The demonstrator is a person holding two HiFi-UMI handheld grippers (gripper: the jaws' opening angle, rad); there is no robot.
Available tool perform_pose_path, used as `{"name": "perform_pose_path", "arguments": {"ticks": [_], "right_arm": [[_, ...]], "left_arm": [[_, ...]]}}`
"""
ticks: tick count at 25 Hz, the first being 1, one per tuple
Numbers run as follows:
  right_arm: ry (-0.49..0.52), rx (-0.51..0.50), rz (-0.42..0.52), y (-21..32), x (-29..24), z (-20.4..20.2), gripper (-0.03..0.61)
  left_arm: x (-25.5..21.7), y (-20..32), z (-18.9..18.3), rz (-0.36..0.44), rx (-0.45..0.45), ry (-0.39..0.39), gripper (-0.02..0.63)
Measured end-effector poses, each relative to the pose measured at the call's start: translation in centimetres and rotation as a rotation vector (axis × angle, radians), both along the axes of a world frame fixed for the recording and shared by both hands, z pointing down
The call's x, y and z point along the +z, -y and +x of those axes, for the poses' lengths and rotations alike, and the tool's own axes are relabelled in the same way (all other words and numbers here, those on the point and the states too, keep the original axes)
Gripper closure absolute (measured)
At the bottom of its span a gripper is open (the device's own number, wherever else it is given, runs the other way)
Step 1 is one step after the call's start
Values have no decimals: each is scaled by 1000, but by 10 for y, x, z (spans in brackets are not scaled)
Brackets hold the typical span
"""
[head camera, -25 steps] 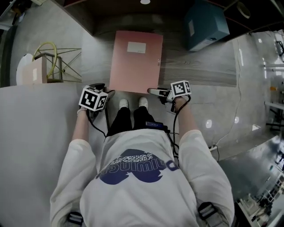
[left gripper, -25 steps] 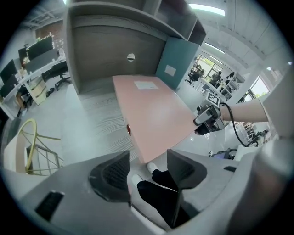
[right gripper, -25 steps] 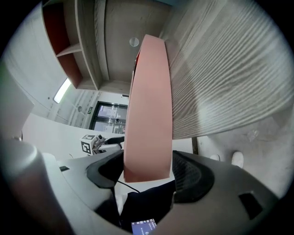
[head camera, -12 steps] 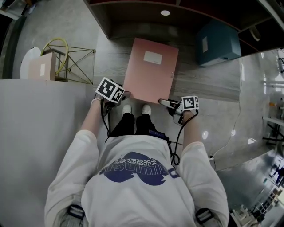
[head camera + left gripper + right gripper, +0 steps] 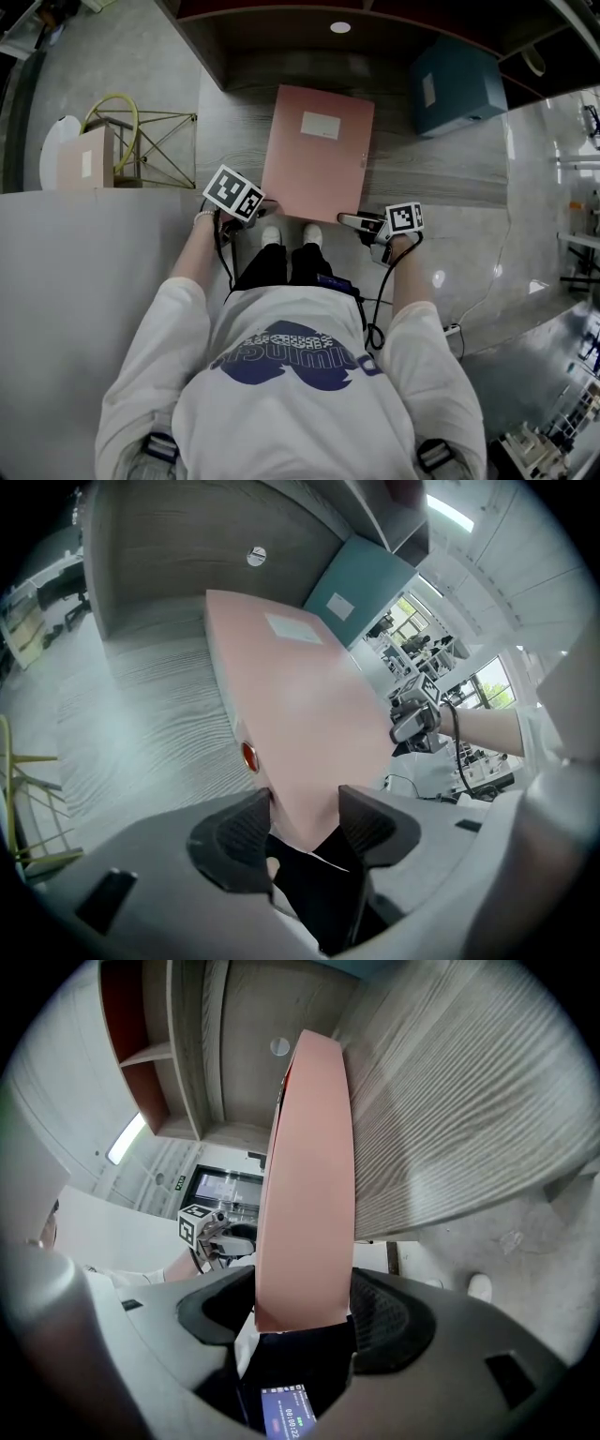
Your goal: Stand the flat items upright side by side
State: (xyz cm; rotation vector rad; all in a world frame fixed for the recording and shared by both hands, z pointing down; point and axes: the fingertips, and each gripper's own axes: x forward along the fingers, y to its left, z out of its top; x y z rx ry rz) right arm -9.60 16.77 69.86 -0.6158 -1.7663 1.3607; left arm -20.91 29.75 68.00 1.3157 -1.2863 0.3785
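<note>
A pink box folder with a white label lies flat on the grey wooden shelf, its near end over the shelf's front edge. My left gripper points steeply down at the near left corner. In the left gripper view that corner sits between the jaws, which have just been closing, and both pads touch it. My right gripper is at the near right corner. In the right gripper view the folder's edge fills the gap between the jaws, which have closed a little.
A teal box file stands at the back right of the shelf, also in the left gripper view. Left of the shelf are a wire stand with a yellow ring and a beige box. The person's shoes are below the folder's near edge.
My left gripper has moved in from beside the folder onto its near left corner and tipped further down. The right gripper stays at the near right corner. The folder has not shifted.
</note>
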Motion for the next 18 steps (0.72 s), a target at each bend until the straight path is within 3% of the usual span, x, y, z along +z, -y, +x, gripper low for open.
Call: {"name": "perform_pose_path", "arguments": {"ticks": [4,9,18], "right_arm": [[20,-10,-23,-6,-5,2,265],[-7,-40,38,-3,3,10,265],[59,-107,114,-9,-1,12,270]], "left_arm": [[-2,-1,1,15,2,5,385],[-3,-1,2,17,39,16,391],[-7,-3,0,27,73,75,408]]}}
